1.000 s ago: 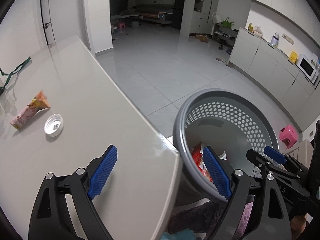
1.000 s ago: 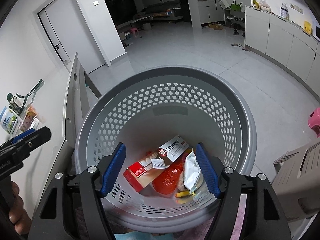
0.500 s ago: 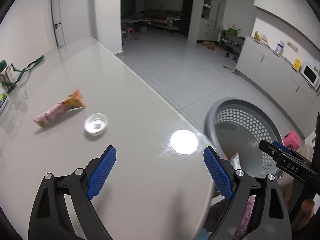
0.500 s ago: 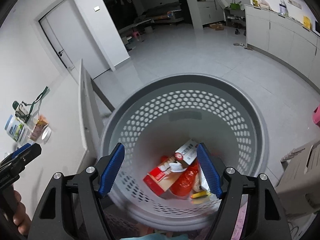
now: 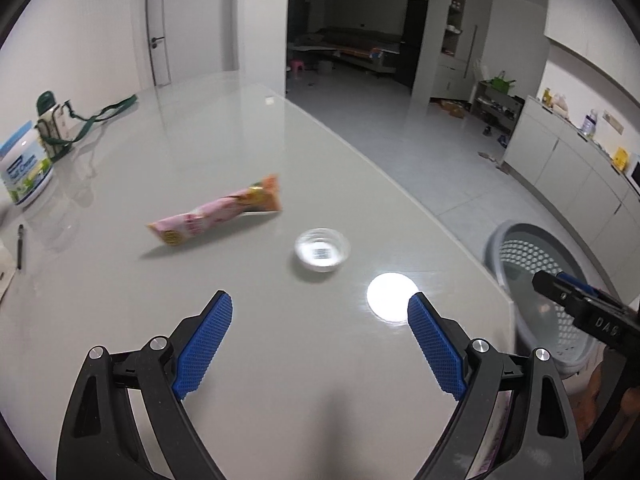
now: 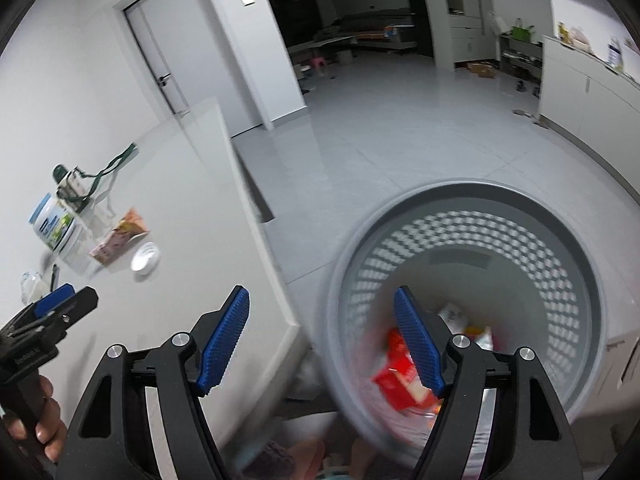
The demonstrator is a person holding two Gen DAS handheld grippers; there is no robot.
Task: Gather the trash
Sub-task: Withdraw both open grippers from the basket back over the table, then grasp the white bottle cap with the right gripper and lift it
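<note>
The right gripper [image 5: 576,300], seen from the left camera, carries the letters "DAS". The blue-and-white tub [image 5: 25,164] at the table's [image 5: 280,360] nine o'clock has a label too blurred to read. A pink and orange snack wrapper [image 5: 218,212] lies flat on the table, with a clear plastic lid [image 5: 322,249] near it toward four o'clock, apart. The left gripper [image 5: 320,344] hovers above the table, fingers wide apart, holding nothing. The right gripper's fingers are also spread and empty above the grey perforated basket [image 6: 560,216], which holds red packaging [image 6: 396,376].
</note>
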